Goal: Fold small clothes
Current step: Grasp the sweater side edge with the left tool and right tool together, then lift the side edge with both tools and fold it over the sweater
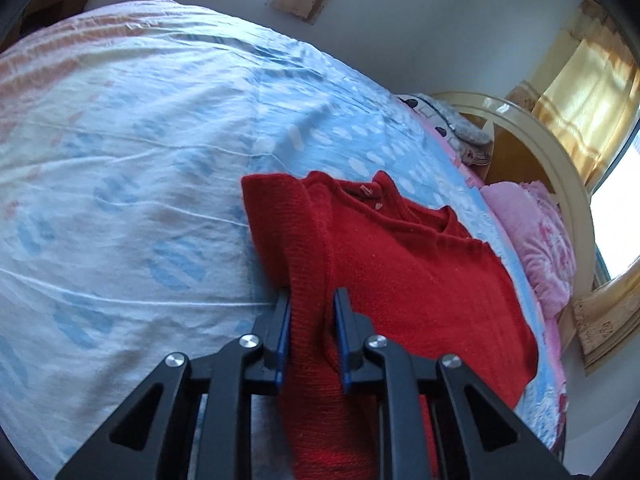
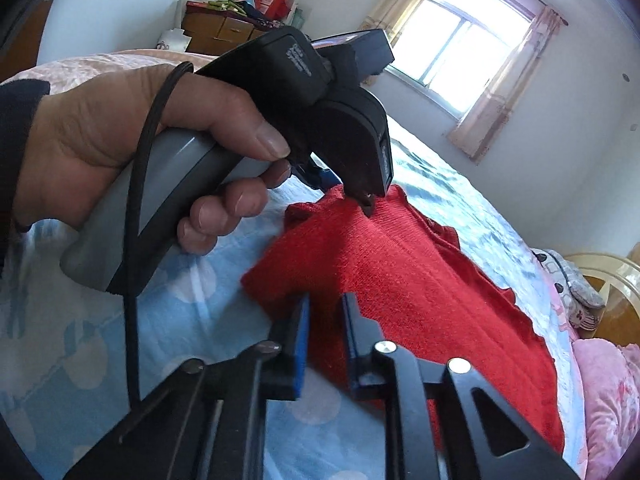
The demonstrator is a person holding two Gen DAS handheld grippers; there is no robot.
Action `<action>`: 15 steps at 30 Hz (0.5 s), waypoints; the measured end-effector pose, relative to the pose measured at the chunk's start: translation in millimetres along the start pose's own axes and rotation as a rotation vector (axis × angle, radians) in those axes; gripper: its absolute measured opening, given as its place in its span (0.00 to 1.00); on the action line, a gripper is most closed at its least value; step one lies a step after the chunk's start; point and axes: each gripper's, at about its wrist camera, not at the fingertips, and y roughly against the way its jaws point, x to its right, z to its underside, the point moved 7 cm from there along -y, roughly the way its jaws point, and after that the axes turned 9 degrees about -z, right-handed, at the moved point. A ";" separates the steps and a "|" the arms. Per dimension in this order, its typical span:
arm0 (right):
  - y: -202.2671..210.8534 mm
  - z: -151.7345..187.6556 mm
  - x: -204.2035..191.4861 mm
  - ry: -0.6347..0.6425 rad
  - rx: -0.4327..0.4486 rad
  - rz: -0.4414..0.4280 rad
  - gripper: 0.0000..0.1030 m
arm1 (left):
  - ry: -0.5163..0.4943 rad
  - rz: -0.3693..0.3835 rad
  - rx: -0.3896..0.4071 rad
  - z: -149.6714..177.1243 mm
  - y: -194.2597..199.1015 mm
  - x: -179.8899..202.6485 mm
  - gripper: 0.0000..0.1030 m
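A small red knit sweater (image 1: 420, 280) lies spread on the bed, neckline toward the far side. In the left wrist view my left gripper (image 1: 313, 310) is shut on a raised fold of its left side by the sleeve, red knit filling the gap between the blue pads. In the right wrist view my right gripper (image 2: 326, 314) is shut on the sweater (image 2: 420, 280) at its near edge. Farther back in the same view, a hand (image 2: 120, 132) holds the left gripper (image 2: 348, 192), whose tips pinch the sweater's far corner.
The bed is covered by a light blue sheet (image 1: 120, 160) with white dots. A pink pillow (image 1: 536, 240) and a curved wooden headboard (image 1: 560, 152) lie to the right. A cluttered wooden dresser (image 2: 224, 32) and a window (image 2: 468, 32) stand beyond the bed.
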 end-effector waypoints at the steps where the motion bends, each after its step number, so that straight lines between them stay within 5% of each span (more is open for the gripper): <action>1: 0.9 0.0 0.8 -0.011 -0.002 -0.009 0.07 | 0.002 0.004 -0.001 0.2 0.0 0.2 0.18; 15: 32.0 3.1 35.1 -0.098 0.054 -0.032 0.03 | 0.134 0.079 -0.052 -7.9 11.0 9.0 0.15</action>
